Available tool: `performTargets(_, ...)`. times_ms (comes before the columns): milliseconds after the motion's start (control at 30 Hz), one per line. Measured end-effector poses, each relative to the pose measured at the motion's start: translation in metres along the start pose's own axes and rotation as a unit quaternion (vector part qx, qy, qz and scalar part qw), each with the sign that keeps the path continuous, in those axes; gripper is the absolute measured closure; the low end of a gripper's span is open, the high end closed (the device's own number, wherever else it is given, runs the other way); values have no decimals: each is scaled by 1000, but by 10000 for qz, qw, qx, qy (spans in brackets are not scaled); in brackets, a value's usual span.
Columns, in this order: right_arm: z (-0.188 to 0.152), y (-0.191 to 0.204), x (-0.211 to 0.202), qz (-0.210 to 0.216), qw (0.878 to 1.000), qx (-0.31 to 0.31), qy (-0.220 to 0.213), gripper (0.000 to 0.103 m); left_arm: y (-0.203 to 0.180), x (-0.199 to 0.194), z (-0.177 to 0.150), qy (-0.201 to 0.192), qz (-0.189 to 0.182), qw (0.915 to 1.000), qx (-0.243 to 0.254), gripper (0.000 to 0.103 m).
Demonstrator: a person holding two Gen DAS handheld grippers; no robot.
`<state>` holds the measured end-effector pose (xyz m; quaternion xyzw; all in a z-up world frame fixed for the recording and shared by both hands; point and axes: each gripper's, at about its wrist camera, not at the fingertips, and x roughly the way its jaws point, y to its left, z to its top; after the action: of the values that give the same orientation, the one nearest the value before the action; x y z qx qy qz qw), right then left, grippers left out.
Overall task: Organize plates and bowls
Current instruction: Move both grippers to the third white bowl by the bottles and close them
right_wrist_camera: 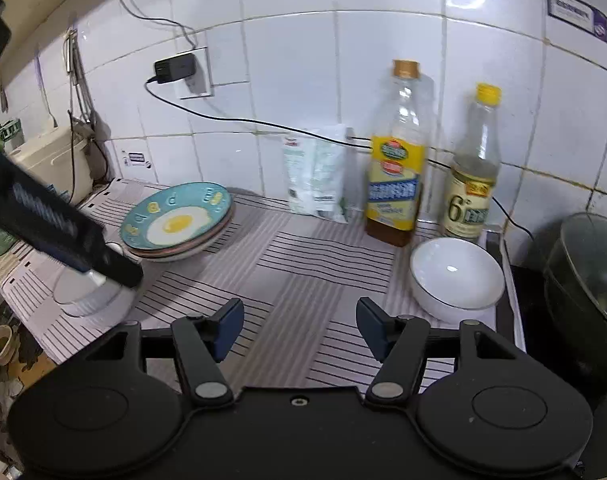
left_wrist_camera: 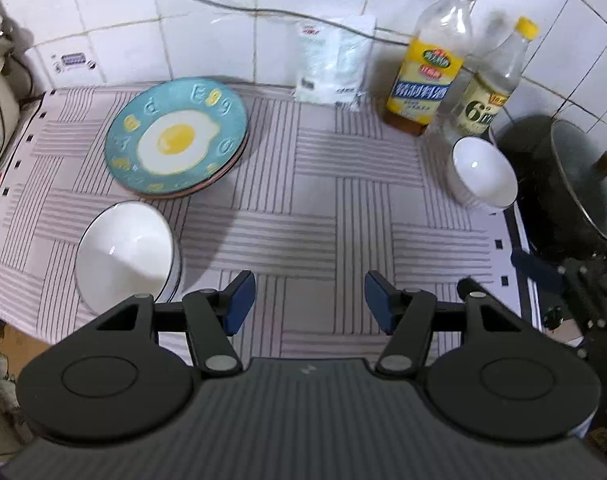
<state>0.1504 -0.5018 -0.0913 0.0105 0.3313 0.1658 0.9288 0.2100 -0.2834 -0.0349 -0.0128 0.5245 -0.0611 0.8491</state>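
A stack of plates, topped by a blue plate with a fried-egg print (left_wrist_camera: 177,138) (right_wrist_camera: 175,220), lies at the back left of the striped mat (left_wrist_camera: 303,208). A white bowl with a dark rim (left_wrist_camera: 125,254) stands in front of the stack, just left of my left gripper (left_wrist_camera: 309,302), which is open and empty above the mat. A second white bowl (left_wrist_camera: 483,176) (right_wrist_camera: 455,276) stands at the mat's right edge, ahead and right of my right gripper (right_wrist_camera: 299,330), also open and empty. In the right wrist view the left gripper's body (right_wrist_camera: 63,232) hides part of the left bowl (right_wrist_camera: 91,292).
A yellow-labelled oil bottle (left_wrist_camera: 427,72), a smaller bottle (left_wrist_camera: 491,92) and a white bag (left_wrist_camera: 335,64) stand along the tiled wall. A black pot with a glass lid (left_wrist_camera: 575,184) sits right of the mat. A cable runs from a wall socket (right_wrist_camera: 183,72). A white appliance (right_wrist_camera: 51,160) stands at the left.
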Motion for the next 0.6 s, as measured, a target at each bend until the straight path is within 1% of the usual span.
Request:
performTargets(67, -7, -10, 4, -86, 9999, 60, 0, 34, -7, 5, 4, -69, -35, 9999, 95, 42)
performTargets(233, -22, -35, 17, -326, 9989, 307, -115, 30, -30, 27, 17, -200, -290, 9990, 258, 39)
performTargets(300, -27, -46, 24, -461, 9978, 464, -134, 30, -42, 38, 21, -295, -385, 9981, 392, 36)
performTargets(333, -29, -51, 29, -535, 9970, 543, -146, 30, -48, 45, 23, -381, -421, 9972, 494, 32)
performTargets(400, -33, -59, 35, -696, 9952, 664, -176, 29, -57, 58, 26, -439, -328, 9964, 645, 31)
performTargets(467, -35, -65, 40, -766, 9939, 758, -223, 28, -64, 71, 31, -432, -462, 9954, 722, 28)
performTargets(500, -36, -68, 44, -785, 9935, 795, -227, 26, -68, 78, 34, -377, -536, 9949, 763, 28)
performTargets(533, -36, -71, 48, -802, 9932, 811, -223, 19, -72, 86, 36, -359, -611, 9943, 792, 28)
performTargets(600, -38, -75, 56, -875, 9924, 834, -245, 10, -82, 98, 41, -371, -685, 9931, 882, 26)
